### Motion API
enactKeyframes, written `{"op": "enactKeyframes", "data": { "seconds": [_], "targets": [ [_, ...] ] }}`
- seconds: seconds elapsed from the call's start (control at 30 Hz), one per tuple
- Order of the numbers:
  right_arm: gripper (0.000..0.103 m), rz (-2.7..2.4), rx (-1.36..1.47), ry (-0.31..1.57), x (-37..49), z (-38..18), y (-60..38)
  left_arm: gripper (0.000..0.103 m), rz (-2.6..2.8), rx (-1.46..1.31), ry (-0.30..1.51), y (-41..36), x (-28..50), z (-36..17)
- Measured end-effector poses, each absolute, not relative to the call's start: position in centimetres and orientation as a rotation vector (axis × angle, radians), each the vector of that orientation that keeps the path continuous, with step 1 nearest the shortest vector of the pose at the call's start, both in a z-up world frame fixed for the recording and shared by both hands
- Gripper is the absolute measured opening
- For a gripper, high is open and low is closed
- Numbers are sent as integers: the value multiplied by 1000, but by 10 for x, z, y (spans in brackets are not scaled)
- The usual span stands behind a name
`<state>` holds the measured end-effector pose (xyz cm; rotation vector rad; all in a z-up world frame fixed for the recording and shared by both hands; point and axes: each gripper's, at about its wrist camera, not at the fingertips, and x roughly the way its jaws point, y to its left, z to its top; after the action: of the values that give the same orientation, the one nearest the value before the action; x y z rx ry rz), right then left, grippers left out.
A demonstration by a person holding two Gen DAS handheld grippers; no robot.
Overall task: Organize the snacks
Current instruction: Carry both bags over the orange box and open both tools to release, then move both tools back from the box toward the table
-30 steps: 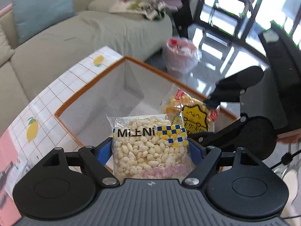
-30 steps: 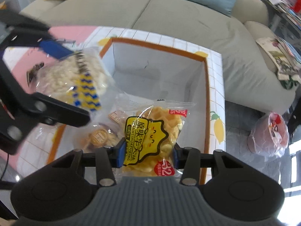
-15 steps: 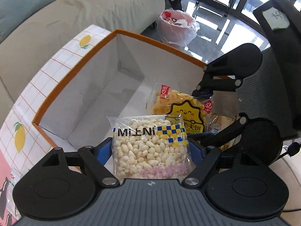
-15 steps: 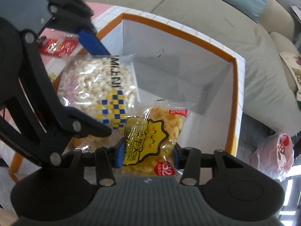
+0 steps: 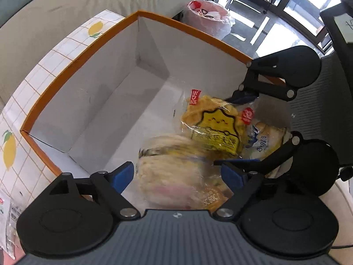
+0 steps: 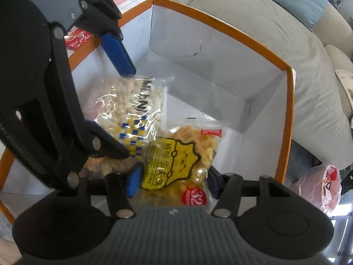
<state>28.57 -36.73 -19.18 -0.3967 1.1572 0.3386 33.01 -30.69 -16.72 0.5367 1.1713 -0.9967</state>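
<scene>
From the left wrist, our left hand-held gripper point(image 5: 176, 173) is opening, pads clear, so the clear bag of white puffed grains point(image 5: 176, 176) drops blurred into the orange-rimmed white cardboard box point(image 5: 92, 101).

From the right wrist, our right hand-held gripper point(image 6: 172, 180) is opening around the yellow-labelled bag of golden crackers point(image 6: 176, 163), letting it settle at six o'clock beside the grain bag at ten.

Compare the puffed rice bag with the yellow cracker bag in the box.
The puffed rice bag holds pale white grains under a blue-and-yellow checker band; the yellow cracker bag holds golden pieces behind a yellow face-shaped label. The rice bag shows no round sticker; the cracker bag bears a red one. Both are clear plastic, inside the orange-rimmed box.
</scene>
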Motion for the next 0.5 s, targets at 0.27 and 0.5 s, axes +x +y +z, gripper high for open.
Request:
{"op": "enactKeyframes", "data": {
  "seconds": [0.27, 0.5],
  "targets": [
    [86, 300, -366, 1164, 286, -173, -370, 103, -985, 494, 1153, -297, 326, -148],
    [90, 271, -431, 1105, 269, -150, -361, 103, -977, 477, 1062, -278, 306, -121]
  ]
}}
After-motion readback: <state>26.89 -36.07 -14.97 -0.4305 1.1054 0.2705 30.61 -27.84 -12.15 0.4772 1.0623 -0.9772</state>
